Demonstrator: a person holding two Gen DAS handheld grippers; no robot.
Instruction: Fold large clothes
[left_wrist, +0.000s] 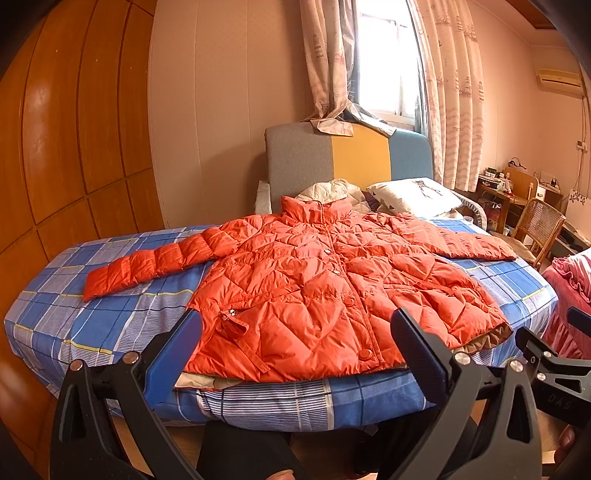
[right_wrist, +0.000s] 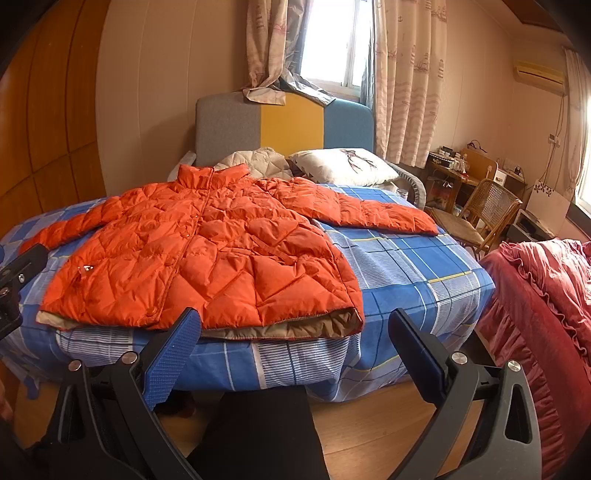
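Observation:
An orange quilted puffer jacket (left_wrist: 314, 288) lies flat, front up and buttoned, on the blue plaid bed (left_wrist: 110, 325), both sleeves spread out sideways. It also shows in the right wrist view (right_wrist: 207, 251), hem with beige lining at the near bed edge. My left gripper (left_wrist: 295, 332) is open and empty, held just before the hem, apart from it. My right gripper (right_wrist: 293, 332) is open and empty, in front of the jacket's right hem corner. The right gripper's body shows at the right edge of the left wrist view (left_wrist: 554, 362).
A headboard (left_wrist: 347, 162) in grey, yellow and blue, a pillow (left_wrist: 413, 195) and a beige garment (left_wrist: 332, 190) are at the bed's far end. A wooden wardrobe (left_wrist: 74, 147) stands left. A rattan chair (right_wrist: 484, 218), desk and red bedding (right_wrist: 546, 314) are right.

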